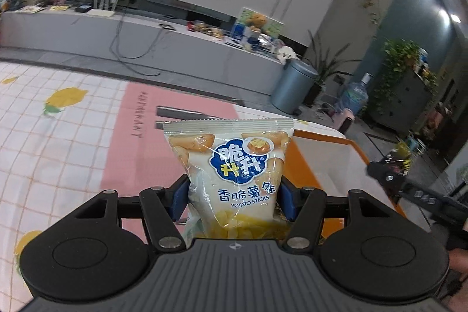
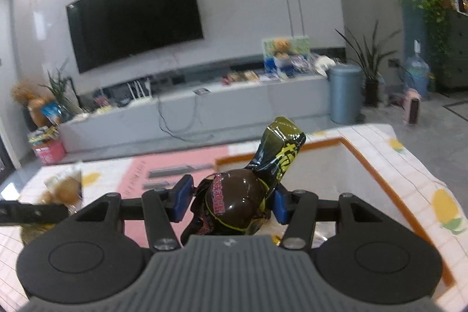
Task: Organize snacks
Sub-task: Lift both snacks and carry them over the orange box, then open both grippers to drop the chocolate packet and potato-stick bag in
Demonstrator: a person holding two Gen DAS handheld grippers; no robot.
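— Between the blue pads of the left gripper (image 1: 232,195) stands a potato sticks bag (image 1: 231,174), upright, pinched at both sides.

— And the right gripper (image 2: 232,202)?

— Closed around a dark brown snack packet (image 2: 234,201), whose twisted end points up and away. Just ahead, to its right, sits the orange-rimmed box (image 2: 368,163) on the checked tablecloth (image 2: 409,174).

Two snack packets: one pale potato-stick bag (image 1: 234,177) at centre frame, one dark brown packet (image 2: 242,195) at centre. Two grippers (image 1: 232,195) (image 2: 231,199). One orange-rimmed box (image 2: 380,177), right. One television (image 2: 134,13), upper left.
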